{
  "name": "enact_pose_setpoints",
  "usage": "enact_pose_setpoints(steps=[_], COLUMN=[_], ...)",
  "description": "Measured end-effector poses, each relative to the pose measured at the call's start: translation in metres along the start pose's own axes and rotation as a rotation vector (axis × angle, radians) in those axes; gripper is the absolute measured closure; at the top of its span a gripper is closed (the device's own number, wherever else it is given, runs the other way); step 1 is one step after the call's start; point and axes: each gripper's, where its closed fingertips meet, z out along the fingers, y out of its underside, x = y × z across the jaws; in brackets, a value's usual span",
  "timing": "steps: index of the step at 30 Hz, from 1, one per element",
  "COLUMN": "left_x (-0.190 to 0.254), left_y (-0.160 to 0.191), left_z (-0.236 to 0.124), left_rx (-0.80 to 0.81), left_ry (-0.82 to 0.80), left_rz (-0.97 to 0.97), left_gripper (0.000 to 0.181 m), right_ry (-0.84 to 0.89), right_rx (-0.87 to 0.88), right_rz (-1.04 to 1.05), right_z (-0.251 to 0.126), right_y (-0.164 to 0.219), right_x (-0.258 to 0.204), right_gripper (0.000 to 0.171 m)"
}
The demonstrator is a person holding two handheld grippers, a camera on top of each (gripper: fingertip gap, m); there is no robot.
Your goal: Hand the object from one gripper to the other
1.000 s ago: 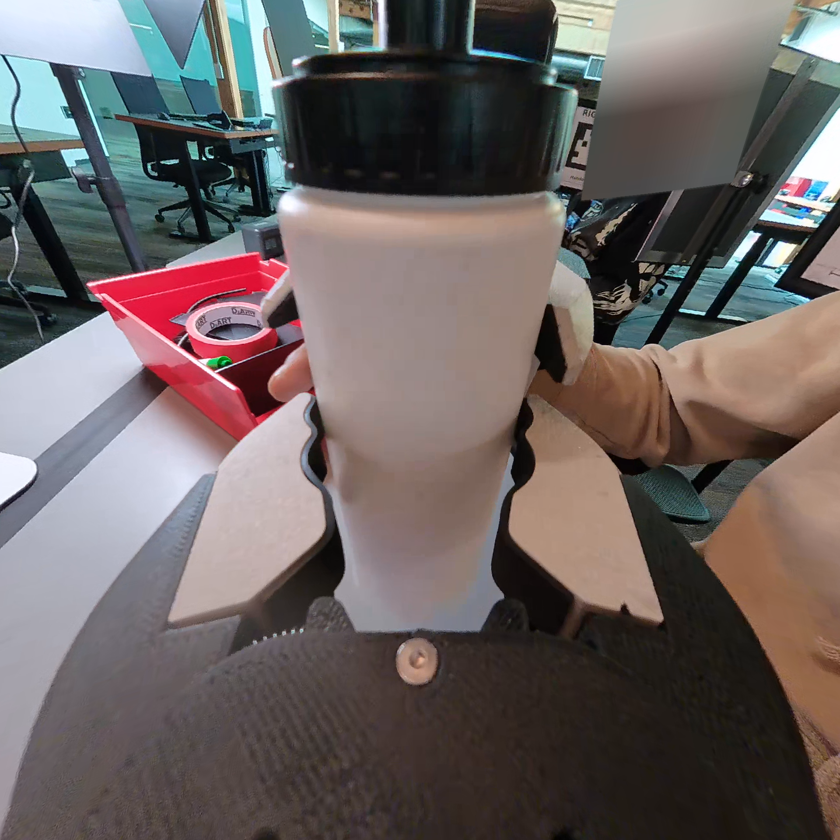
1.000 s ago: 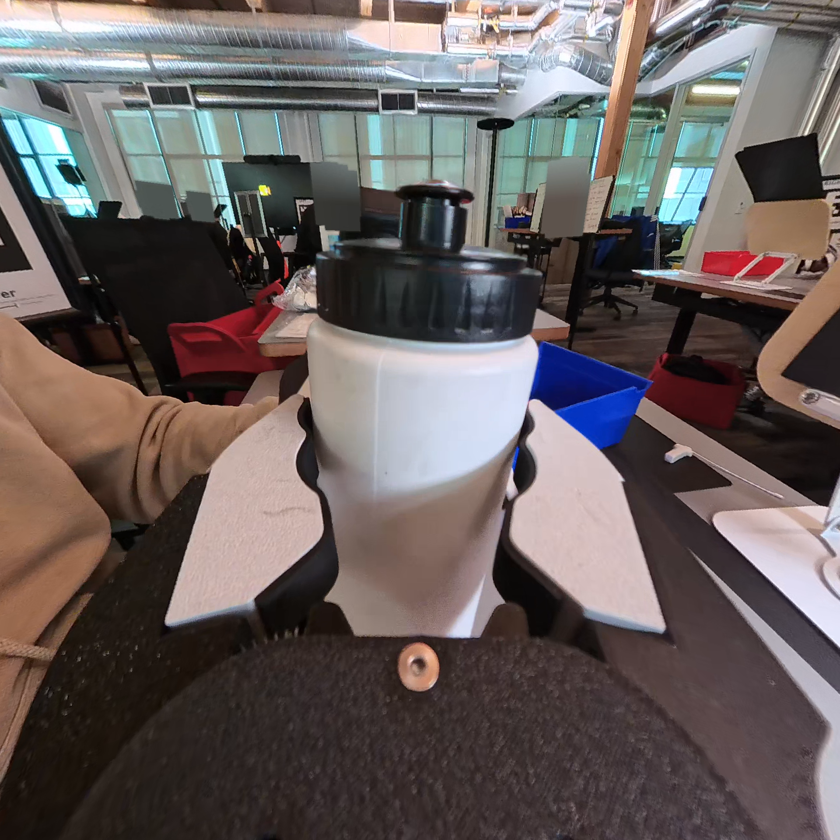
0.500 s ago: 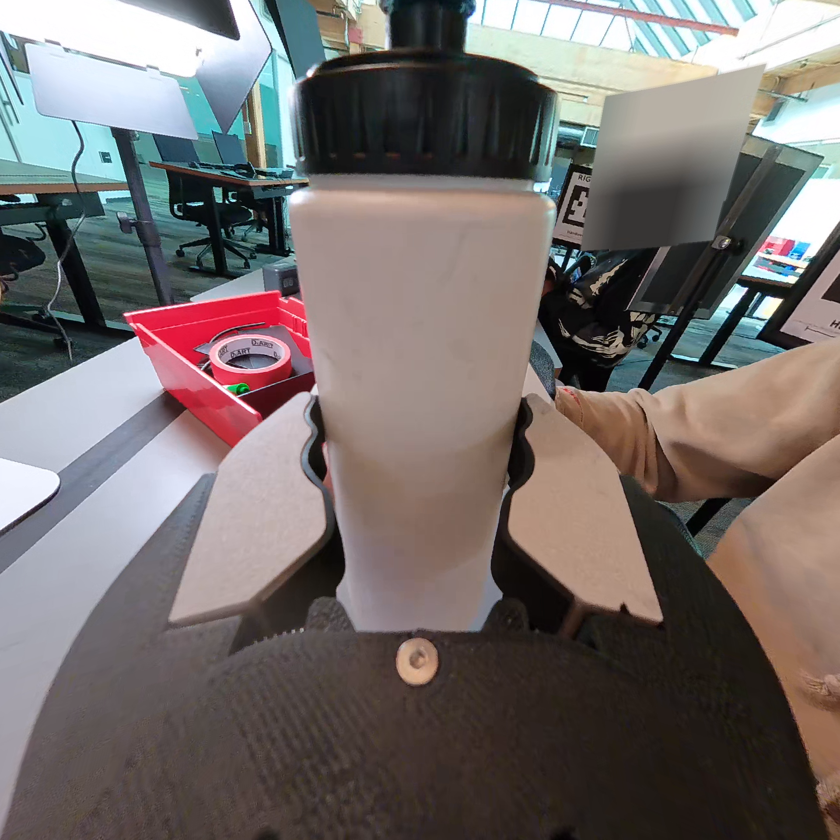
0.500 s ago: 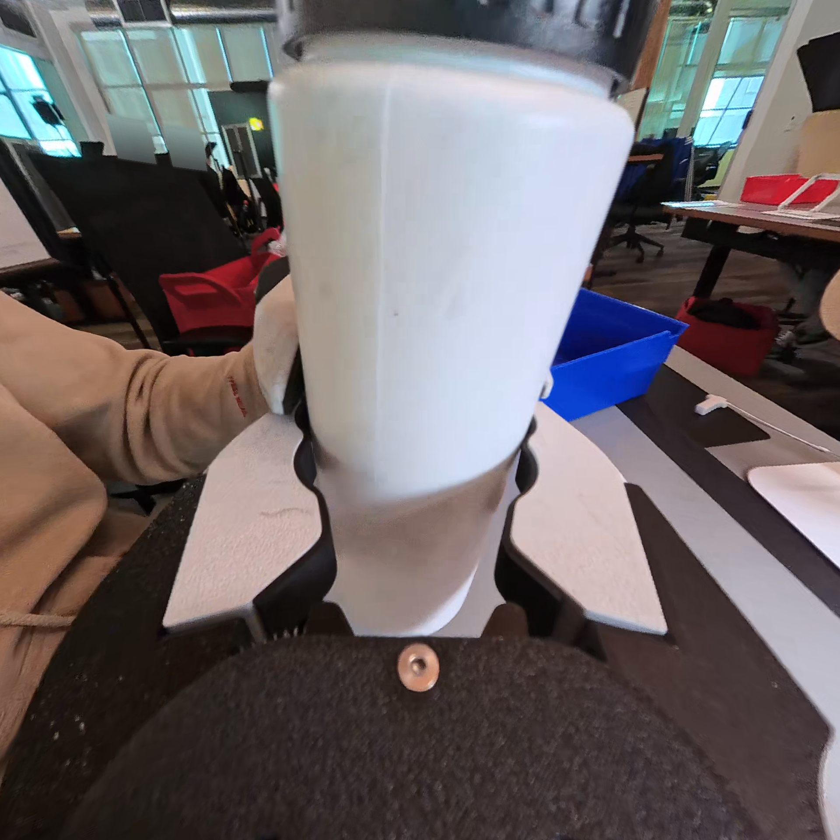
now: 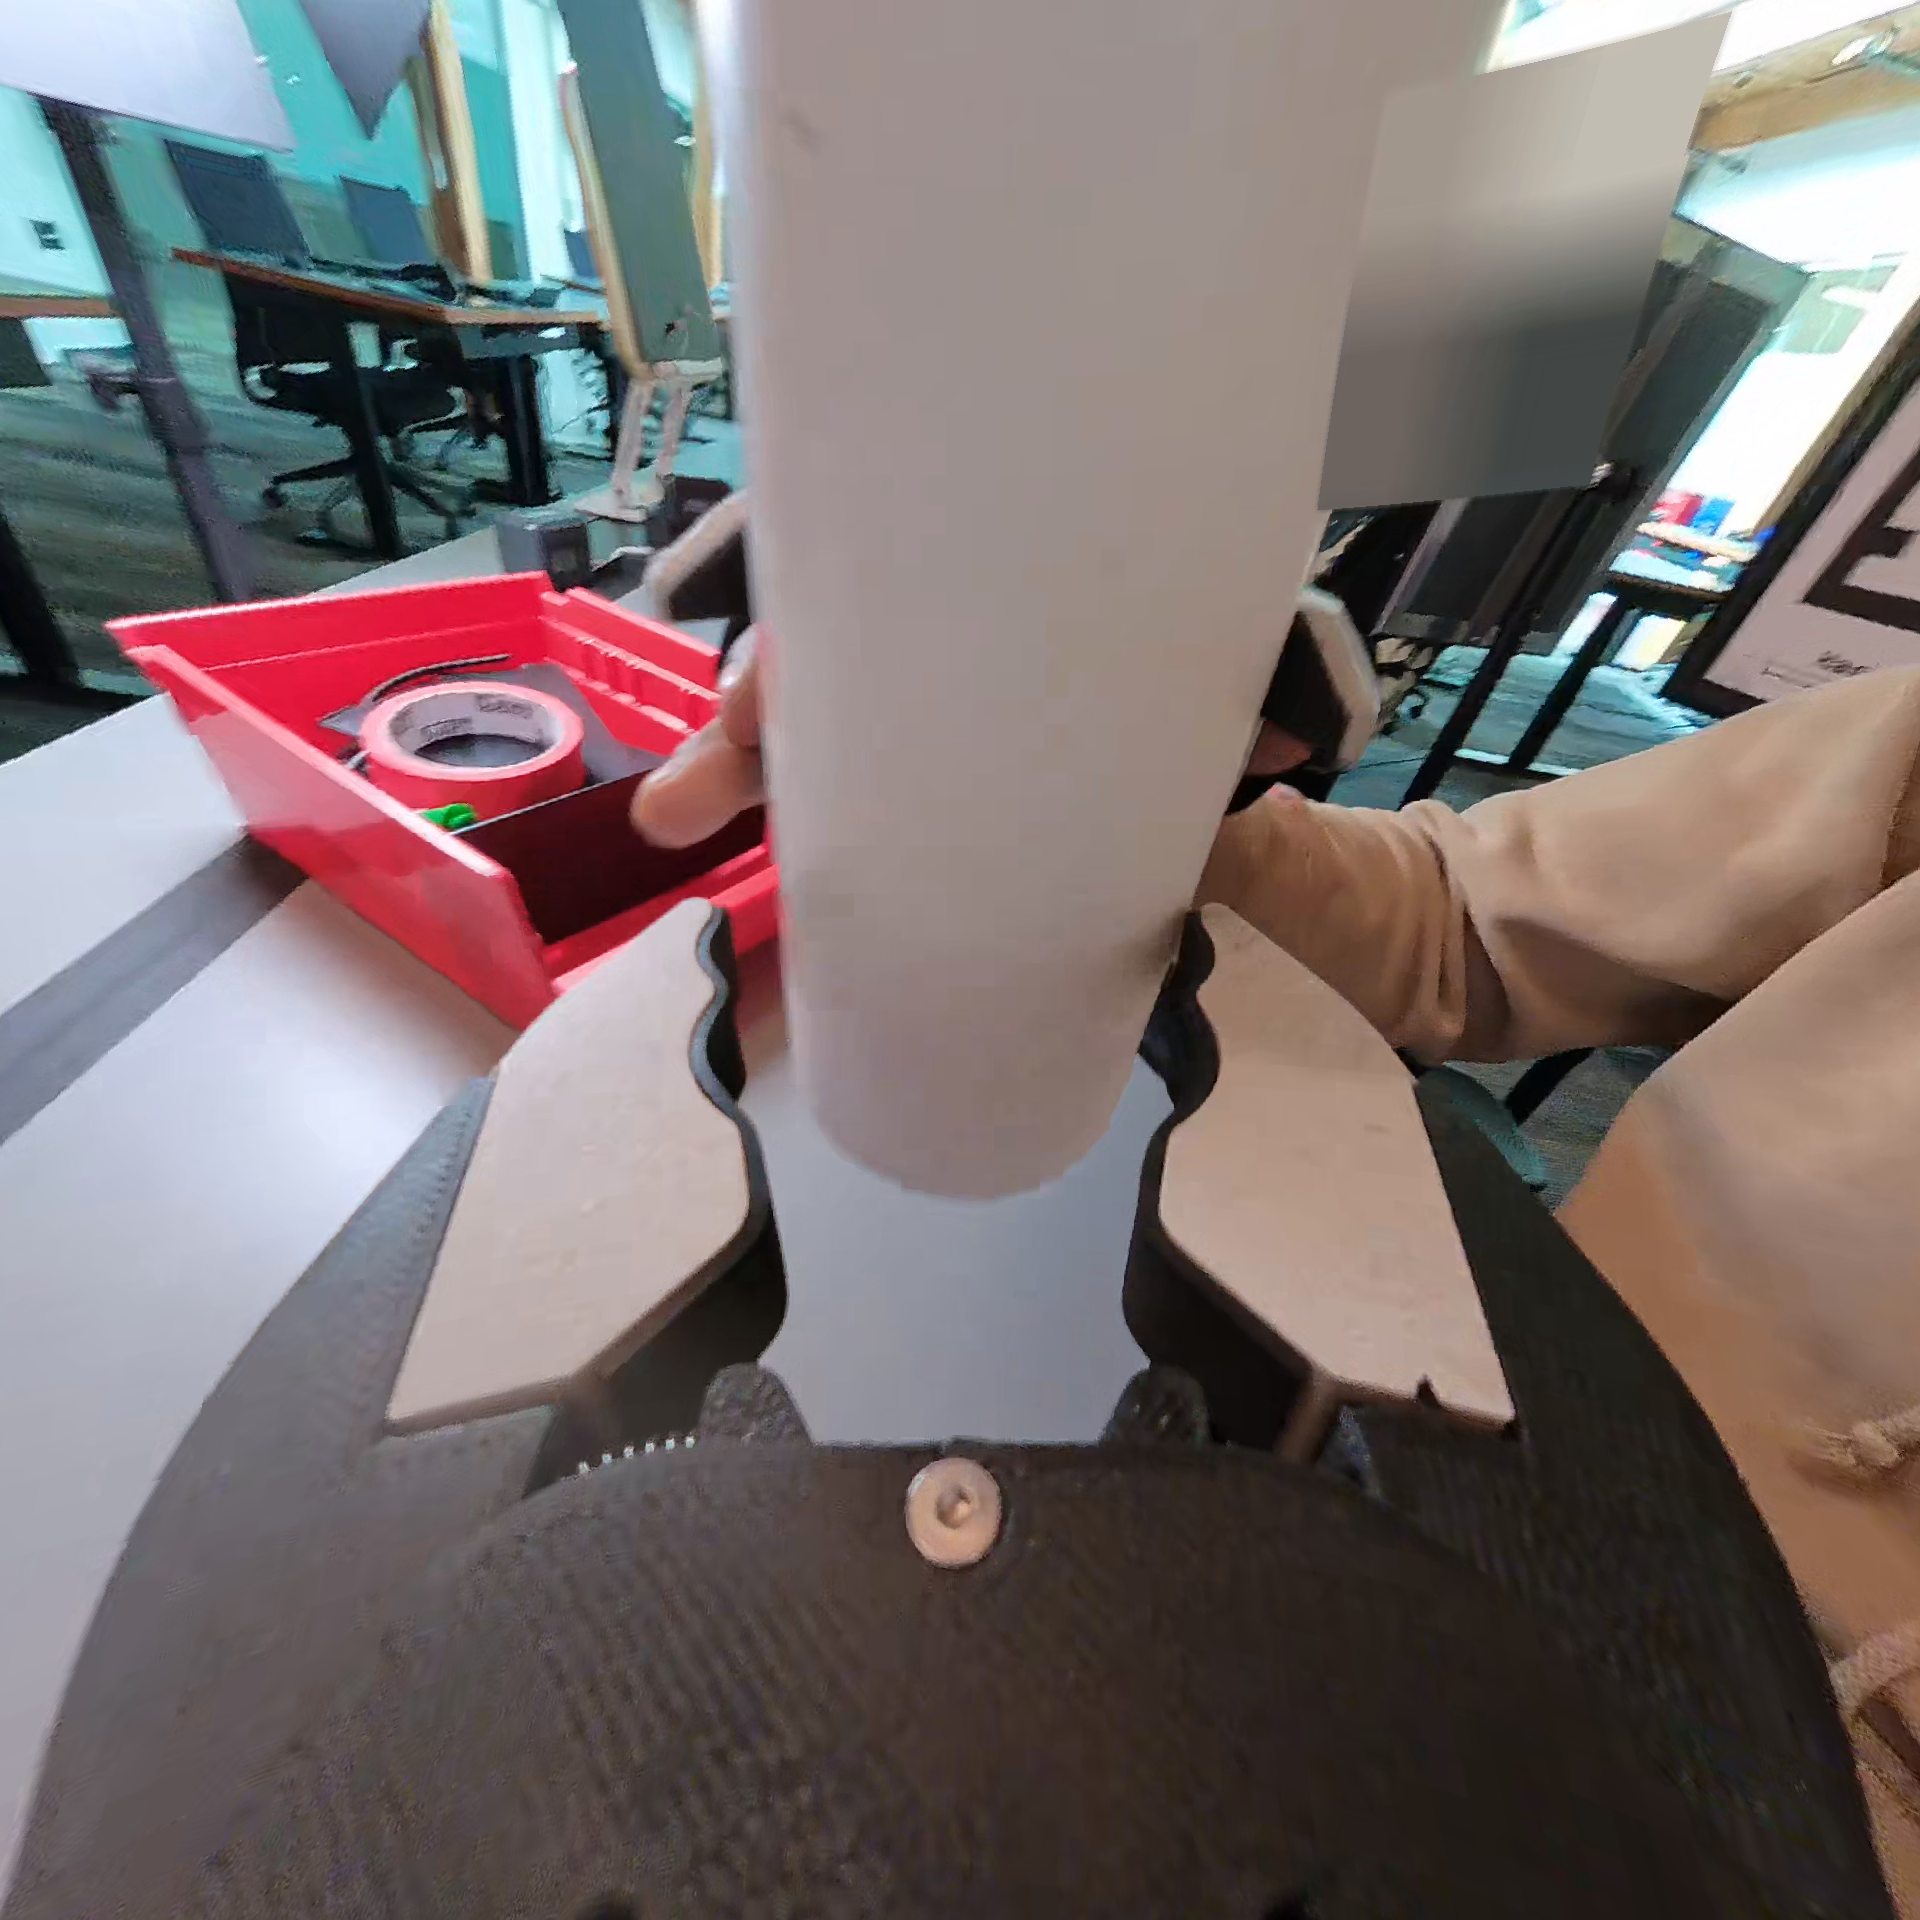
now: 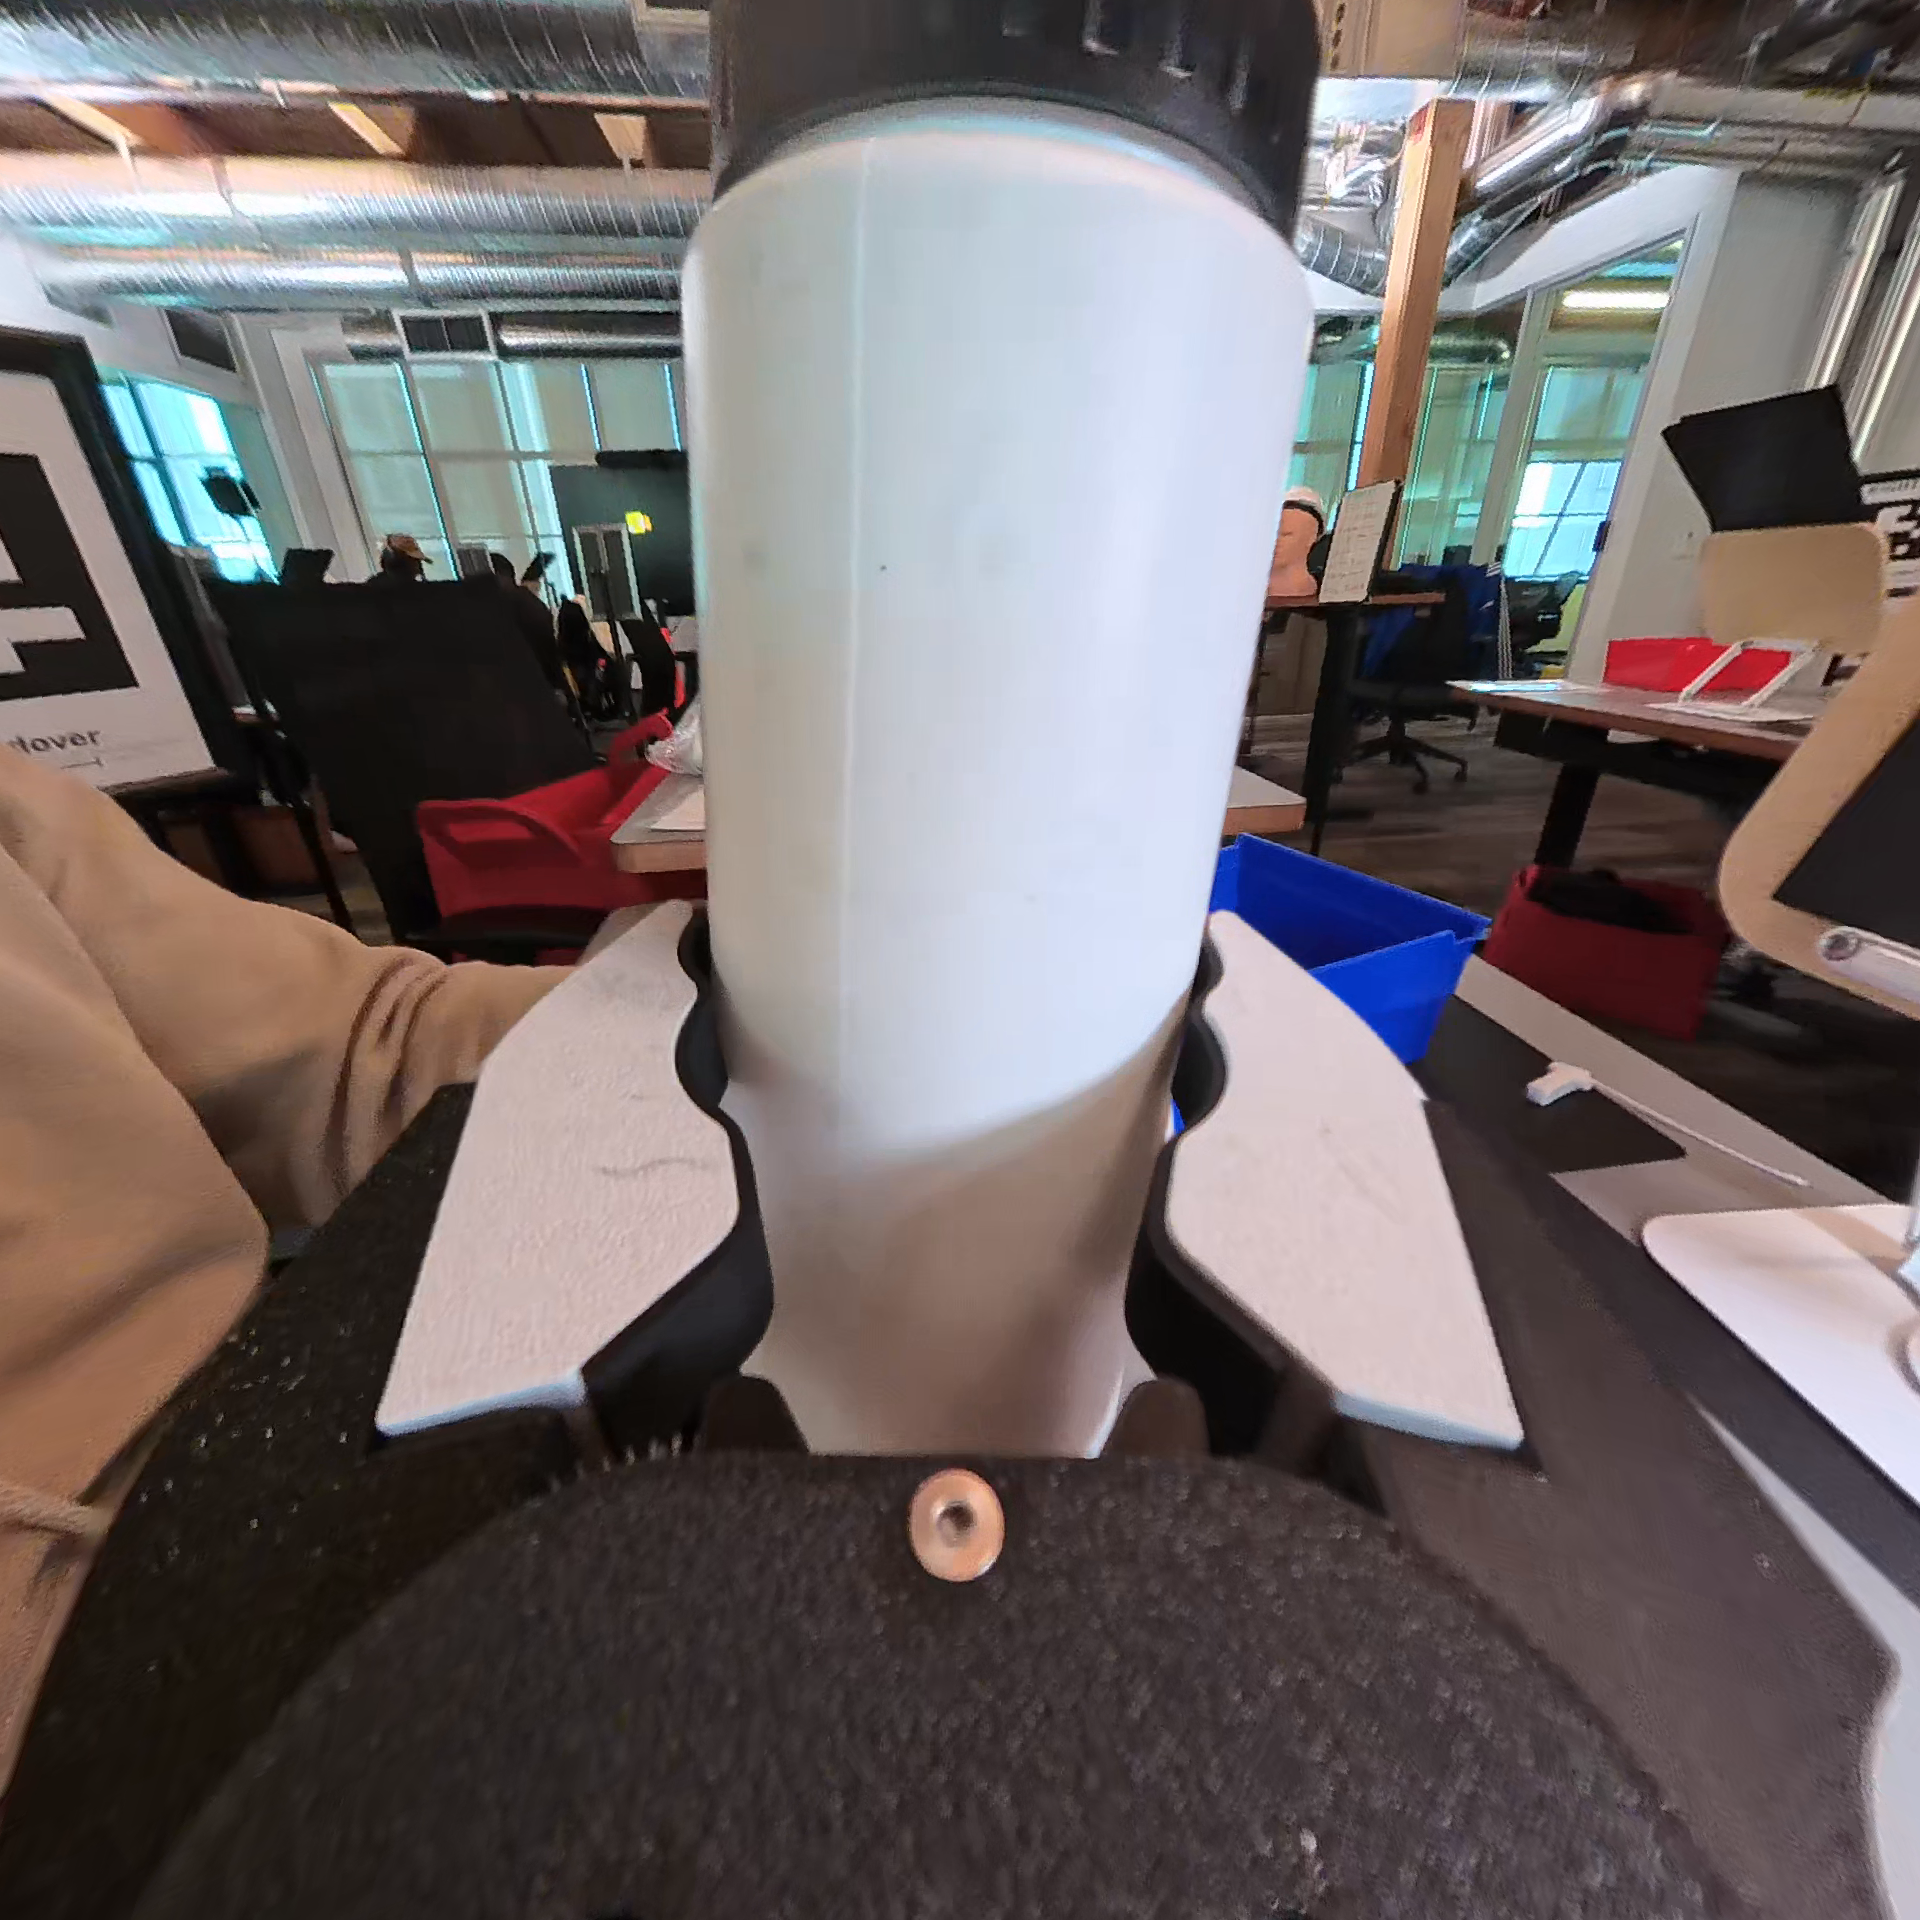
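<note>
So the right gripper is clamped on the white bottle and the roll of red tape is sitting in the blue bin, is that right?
Not quite. The left wrist view shows the red tape in the red bin, not the blue one. The right gripper is indeed clamped on the white bottle.

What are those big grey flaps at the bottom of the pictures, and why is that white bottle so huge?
Those flaps are tongs, like big tweezers. A person holds one pair in each hand, and each pair carries a camera looking along it, so close things look huge.

One picture comes from the left tongs. They are open, and the white bottle hangs between them with a gap on its left side. Behind it you can glimpse the other pair pinching it.

The other picture comes from the right tongs. They are shut on the bottle, which has a black cap.

On the grey table sits a red bin holding a roll of red tape. A blue bin stands on the other side.
</note>
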Motion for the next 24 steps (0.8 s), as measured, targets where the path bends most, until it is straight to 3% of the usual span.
enact_pose_setpoints(steps=[8,13,19,24], left_x=[0.010,0.001,0.001,0.008], left_y=[-0.005,-0.018,-0.035,-0.038], left_z=[0.012,-0.005,-0.015,-0.011], left_rx=[0.037,0.079,0.174,0.174], left_ry=[0.009,-0.035,-0.043,-0.018], left_rz=[0.027,0.053,0.039,0.044], left_gripper=[0.099,0.100,0.100,0.100], right_ry=[0.016,0.024,-0.033,-0.043], right_rx=[-0.035,-0.102,-0.223,-0.203], right_rz=[-0.042,-0.045,0.002,0.008], right_z=[0.009,-0.009,0.007,0.019], right_y=[0.004,0.001,0.049,0.052], right_x=[-0.005,0.002,0.001,-0.007], right_gripper=[0.085,0.085,0.083,0.086])
